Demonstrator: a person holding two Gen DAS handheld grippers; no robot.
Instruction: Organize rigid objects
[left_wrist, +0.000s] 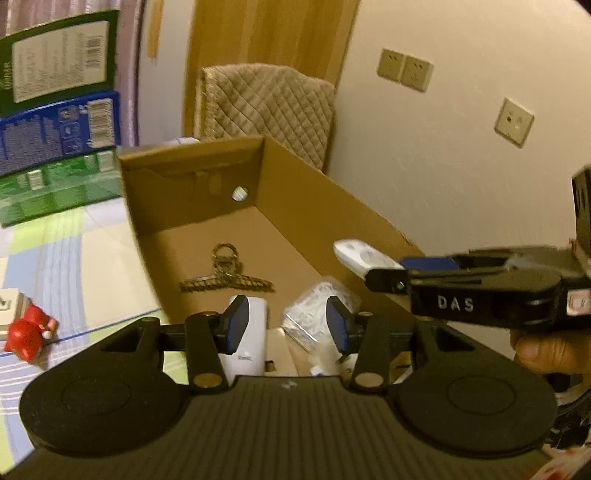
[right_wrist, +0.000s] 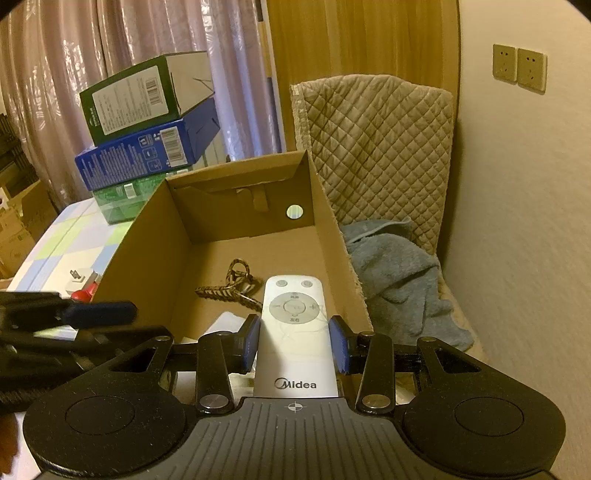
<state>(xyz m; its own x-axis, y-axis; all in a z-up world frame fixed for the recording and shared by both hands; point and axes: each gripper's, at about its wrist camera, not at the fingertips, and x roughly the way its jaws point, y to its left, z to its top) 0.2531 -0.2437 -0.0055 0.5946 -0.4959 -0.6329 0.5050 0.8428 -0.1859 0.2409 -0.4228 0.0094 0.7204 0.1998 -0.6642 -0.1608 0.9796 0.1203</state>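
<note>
An open cardboard box (right_wrist: 147, 251) stands on the table; it also shows in the left wrist view (left_wrist: 325, 206). My right gripper (right_wrist: 295, 343) is shut on a white Midea remote (right_wrist: 295, 332) and holds it over the box's near end. In the left wrist view the right gripper (left_wrist: 388, 271) comes in from the right with the remote (left_wrist: 362, 256) above the box's right wall. My left gripper (left_wrist: 286, 321) is open and empty over the box's near end. In the box lie a braided hair clip (left_wrist: 225, 277), a white device (left_wrist: 251, 332) and a bag of white clips (left_wrist: 317, 310).
A red toy figure (left_wrist: 27, 332) and a white plug (right_wrist: 79, 278) lie on the checked tablecloth left of the box. Stacked green and blue cartons (right_wrist: 144, 136) stand behind. A quilted cushion (right_wrist: 376, 147) and a blue towel (right_wrist: 399, 273) lie to the right by the wall.
</note>
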